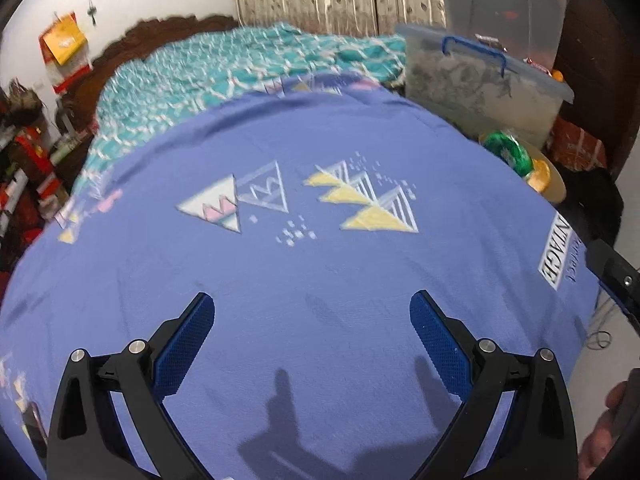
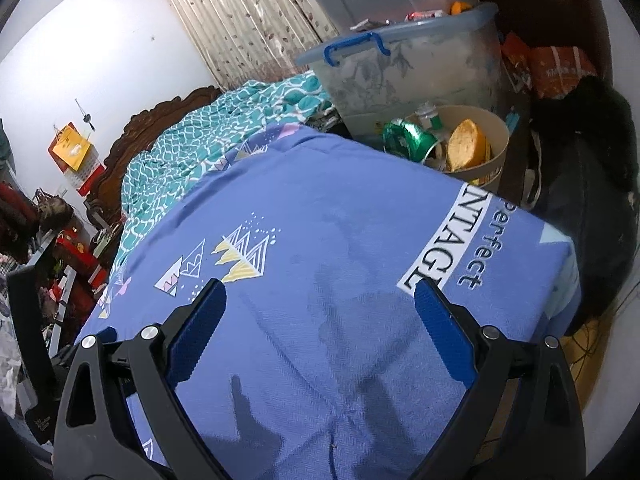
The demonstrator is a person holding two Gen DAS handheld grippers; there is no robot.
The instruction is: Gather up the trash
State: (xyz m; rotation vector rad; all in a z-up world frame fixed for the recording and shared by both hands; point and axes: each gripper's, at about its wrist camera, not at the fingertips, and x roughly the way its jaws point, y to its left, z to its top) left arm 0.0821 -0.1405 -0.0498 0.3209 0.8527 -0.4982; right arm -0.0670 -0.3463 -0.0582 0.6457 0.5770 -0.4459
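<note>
A round beige bin (image 2: 494,148) stands beside the bed's far right corner. It holds a crushed green can (image 2: 408,138), an orange-yellow wrapper (image 2: 466,146) and a small bottle (image 2: 428,116). In the left wrist view the same bin (image 1: 554,190) shows at the right with the green can (image 1: 506,150) in it. My left gripper (image 1: 312,308) is open over the blue bedsheet (image 1: 280,272), nothing between its fingers. My right gripper (image 2: 320,296) is open too, over the blue bedsheet (image 2: 340,220) near the "Perfect VINTAGE" print (image 2: 452,248). No trash shows on the sheet.
A teal patterned blanket (image 1: 224,68) lies at the bed's head by a carved wooden headboard (image 2: 160,116). Clear storage tubs (image 2: 408,64) with a blue handle stand behind the bin. Dark bags (image 2: 588,184) sit at the right; cluttered shelves (image 1: 24,168) at the left. Curtains (image 2: 240,12) hang behind.
</note>
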